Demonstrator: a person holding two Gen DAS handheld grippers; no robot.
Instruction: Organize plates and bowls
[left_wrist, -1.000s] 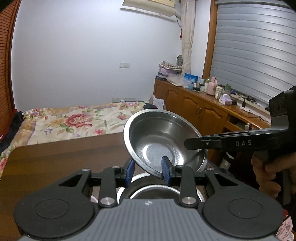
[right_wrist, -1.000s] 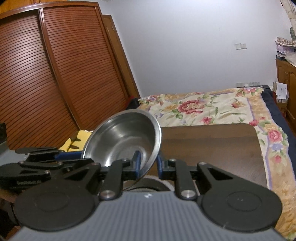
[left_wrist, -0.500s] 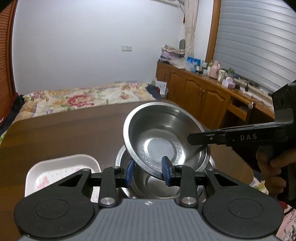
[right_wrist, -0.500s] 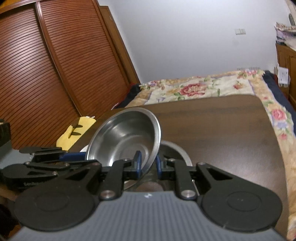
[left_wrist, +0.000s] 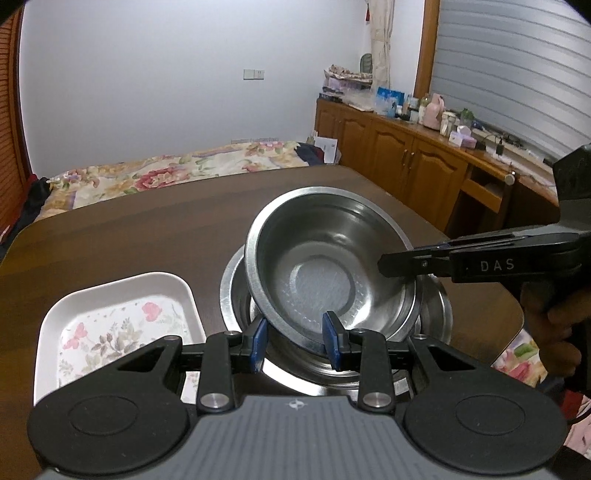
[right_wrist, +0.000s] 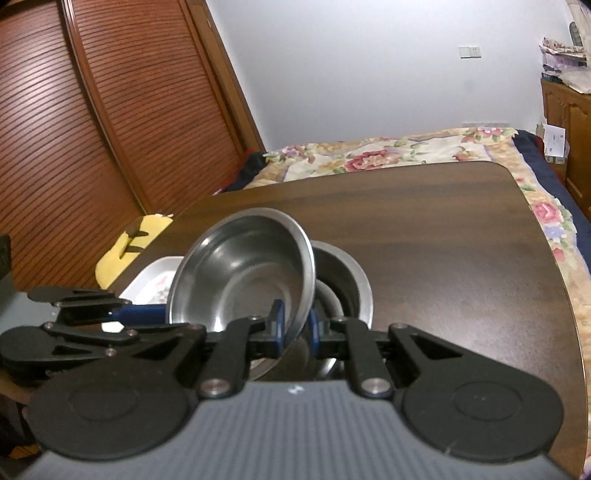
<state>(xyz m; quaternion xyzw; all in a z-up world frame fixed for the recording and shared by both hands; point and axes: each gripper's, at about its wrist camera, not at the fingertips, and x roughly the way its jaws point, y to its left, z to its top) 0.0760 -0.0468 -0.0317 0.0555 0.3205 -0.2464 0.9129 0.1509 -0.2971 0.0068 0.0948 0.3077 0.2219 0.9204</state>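
Left wrist view showed the steel bowl (left_wrist: 325, 266) tilted at the centre of the frame, its lower rim sitting between the blue pads of the left gripper (left_wrist: 293, 338). Those pads stood wider apart than the rim, so whether they pinched it or merely bracketed it could not be told. From the right edge the right gripper (left_wrist: 397, 264) reached in, its tips at the bowl's far rim.

Right wrist view settled that side: the right gripper (right_wrist: 295, 326) was clamped on the bowl's (right_wrist: 243, 284) rim, 1 blue pad inside and 1 outside.

Compared with 1.0 s ago, the bowl had come down. Then it hung high with the bed behind it; 0.5 s ago the larger steel bowl (left_wrist: 430, 317) had risen into sight beneath; now the held bowl dipped into that larger one, its lower edge inside the wide rim but apparently not seated flat. The floral tray (left_wrist: 110, 325) had also come into the lower left of the frame, just beside the stack on the dark wooden table (left_wrist: 147, 236).

By my reading the nesting step was nearly done: levelling the bowl and releasing it remained, and a tilted drop risked it rocking or clattering against the steel below.
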